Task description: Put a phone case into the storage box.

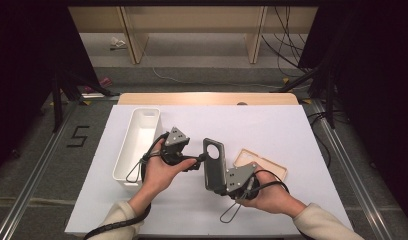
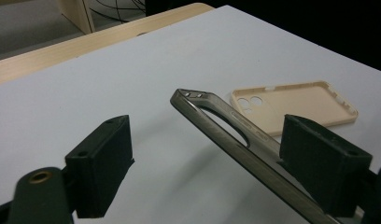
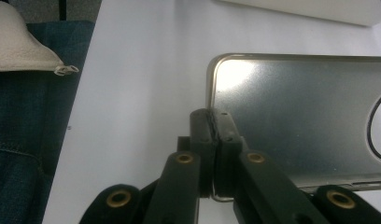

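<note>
right gripper clamped tight on the edge of the smoky translucent grey phone case, held above the white table. left gripper jaws wide apart w/ the case's top end between them, pads not pressing. beige silicone phone case lies flat nearby.

the phone case held up at the centre is dark smoky grey with a dull sheen, while the one lying at its 3 o'clock is pale cream-beige. the tabletop is plain white with a light wood edge at 12 o'clock, and the bin at 9 o'clock is white. both sets of tongs, left and right, are matt black with small brass-coloured rivets.
</note>
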`<state>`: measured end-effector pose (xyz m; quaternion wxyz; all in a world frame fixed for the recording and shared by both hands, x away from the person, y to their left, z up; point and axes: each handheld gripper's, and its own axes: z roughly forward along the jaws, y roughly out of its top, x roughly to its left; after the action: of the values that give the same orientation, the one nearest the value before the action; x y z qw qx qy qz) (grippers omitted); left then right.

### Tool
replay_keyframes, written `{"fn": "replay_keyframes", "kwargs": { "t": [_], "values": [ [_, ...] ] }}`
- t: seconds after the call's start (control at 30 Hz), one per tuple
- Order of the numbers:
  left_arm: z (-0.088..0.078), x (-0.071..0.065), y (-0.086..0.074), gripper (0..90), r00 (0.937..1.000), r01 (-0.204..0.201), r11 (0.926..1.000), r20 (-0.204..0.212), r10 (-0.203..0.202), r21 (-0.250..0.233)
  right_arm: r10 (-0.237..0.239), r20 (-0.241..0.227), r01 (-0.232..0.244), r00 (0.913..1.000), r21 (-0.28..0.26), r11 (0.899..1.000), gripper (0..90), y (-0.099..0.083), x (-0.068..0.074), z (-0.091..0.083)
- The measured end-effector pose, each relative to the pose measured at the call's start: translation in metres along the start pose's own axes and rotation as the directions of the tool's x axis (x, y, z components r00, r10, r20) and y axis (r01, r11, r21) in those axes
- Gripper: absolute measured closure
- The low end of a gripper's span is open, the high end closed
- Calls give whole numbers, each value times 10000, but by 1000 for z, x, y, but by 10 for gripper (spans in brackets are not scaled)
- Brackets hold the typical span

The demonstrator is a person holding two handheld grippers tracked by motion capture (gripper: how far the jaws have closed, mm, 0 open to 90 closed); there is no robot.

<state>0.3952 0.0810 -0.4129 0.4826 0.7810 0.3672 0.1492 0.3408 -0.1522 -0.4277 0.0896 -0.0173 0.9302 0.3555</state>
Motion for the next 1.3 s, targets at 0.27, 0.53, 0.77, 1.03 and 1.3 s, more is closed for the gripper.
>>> {"fn": "replay_keyframes", "kwargs": {
  "t": [0.27, 0.53, 0.77, 1.03, 1.3],
  "values": [
    [7, 6, 2, 227, 9987, 484, 9985, -156, -480, 268, -309, 114, 308, 9995, 127, 9994, 896, 6, 0, 3],
    [11, 9, 2, 367, 9946, 1040, 9934, -72, -1038, 487, -688, 196, 681, 9974, 354, 9970, 896, 10, 3, 9],
    [14, 11, 1, 493, 9831, 1832, 9801, -68, -1832, 769, -953, 373, 935, 9947, 485, 9944, 896, 12, 4, 10],
    [14, 11, 1, 608, 9724, 2274, 9718, 383, -2300, 620, -1109, 339, 1088, 9932, 596, 9923, 896, 13, 5, 12],
    [10, 0, 6, 699, 9678, 2335, 9722, 920, -2343, 202, -1200, 195, 1182, 9926, 755, 9901, 896, 12, 6, 18]
  ]
}}
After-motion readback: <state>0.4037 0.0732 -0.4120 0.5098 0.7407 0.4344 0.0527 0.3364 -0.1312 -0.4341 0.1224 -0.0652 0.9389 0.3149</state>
